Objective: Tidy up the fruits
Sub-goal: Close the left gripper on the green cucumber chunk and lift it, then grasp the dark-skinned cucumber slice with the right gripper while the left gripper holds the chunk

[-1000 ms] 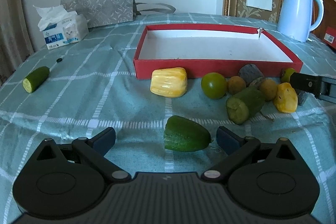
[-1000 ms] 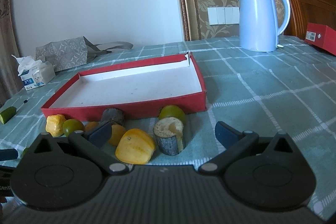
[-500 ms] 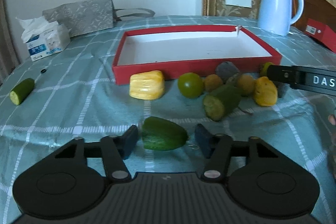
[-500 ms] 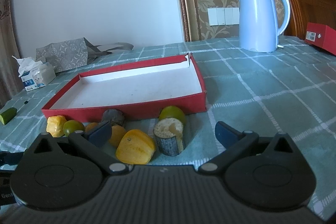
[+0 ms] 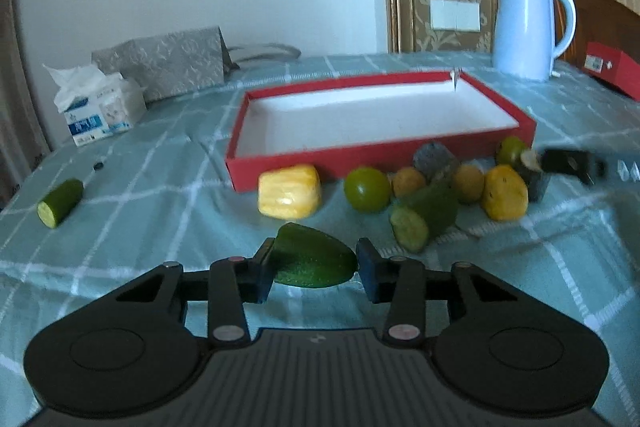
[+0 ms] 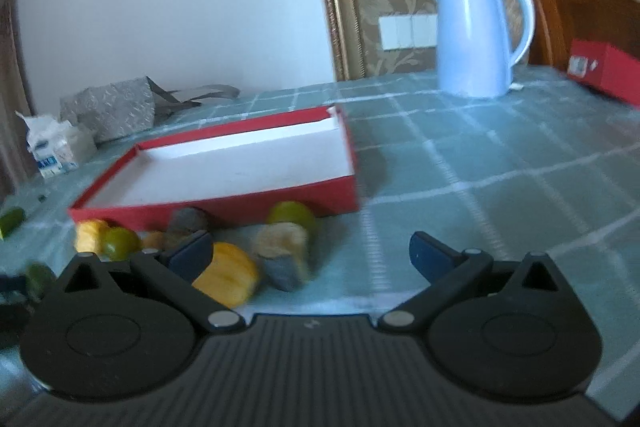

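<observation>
Left gripper (image 5: 314,269): jaws have just been closing; both pads now press the ends of the green cucumber end piece (image 5: 314,261), which lies crosswise between them, low over the checked tablecloth (image 5: 160,203).
Right gripper (image 6: 312,257): jaws spread wide, nothing clamped; a yellow fruit (image 6: 226,279) and a grey-skinned cut chunk (image 6: 284,261) sit between its fingers.
Red tray (image 5: 380,155): beyond the held piece, white inside, nothing in it.
In the way: a row of fruit along the tray's near wall, with a yellow block (image 5: 289,191), a green round fruit (image 5: 367,189) and a cut cucumber stub (image 5: 424,221).
Stray piece: another cucumber stub (image 5: 60,202) far left, well apart.
Surroundings: blue kettle (image 5: 528,27), tissue box (image 5: 100,107), grey bag (image 5: 168,65).
</observation>
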Demonstrator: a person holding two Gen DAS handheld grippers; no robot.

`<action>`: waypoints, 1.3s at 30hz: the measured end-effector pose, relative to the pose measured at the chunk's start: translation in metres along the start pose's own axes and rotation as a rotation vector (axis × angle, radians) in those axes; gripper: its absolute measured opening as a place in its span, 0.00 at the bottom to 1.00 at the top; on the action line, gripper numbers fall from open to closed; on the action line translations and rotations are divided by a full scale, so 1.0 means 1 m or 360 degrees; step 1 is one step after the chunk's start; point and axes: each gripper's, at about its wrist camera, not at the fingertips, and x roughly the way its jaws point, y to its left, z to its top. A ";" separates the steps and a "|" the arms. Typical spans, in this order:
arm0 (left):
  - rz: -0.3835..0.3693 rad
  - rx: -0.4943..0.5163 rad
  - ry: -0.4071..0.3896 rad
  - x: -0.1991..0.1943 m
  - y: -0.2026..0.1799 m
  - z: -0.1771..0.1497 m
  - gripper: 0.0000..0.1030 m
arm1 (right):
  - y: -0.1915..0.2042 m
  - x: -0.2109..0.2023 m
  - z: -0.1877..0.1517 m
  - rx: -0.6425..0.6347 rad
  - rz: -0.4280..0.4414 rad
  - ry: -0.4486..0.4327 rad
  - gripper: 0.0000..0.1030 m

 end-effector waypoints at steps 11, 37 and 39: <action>0.0022 -0.0144 0.0008 0.021 0.021 0.006 0.40 | -0.039 -0.015 -0.003 -0.0115 -0.0070 0.0043 1.00; -0.0071 -0.0258 0.0014 0.033 0.035 -0.001 0.41 | 0.006 0.037 0.005 -0.0232 0.0225 0.0205 0.30; -0.0069 -0.0248 0.0017 0.032 0.034 0.000 0.41 | 0.000 0.033 0.005 -0.0179 0.0229 0.0175 0.30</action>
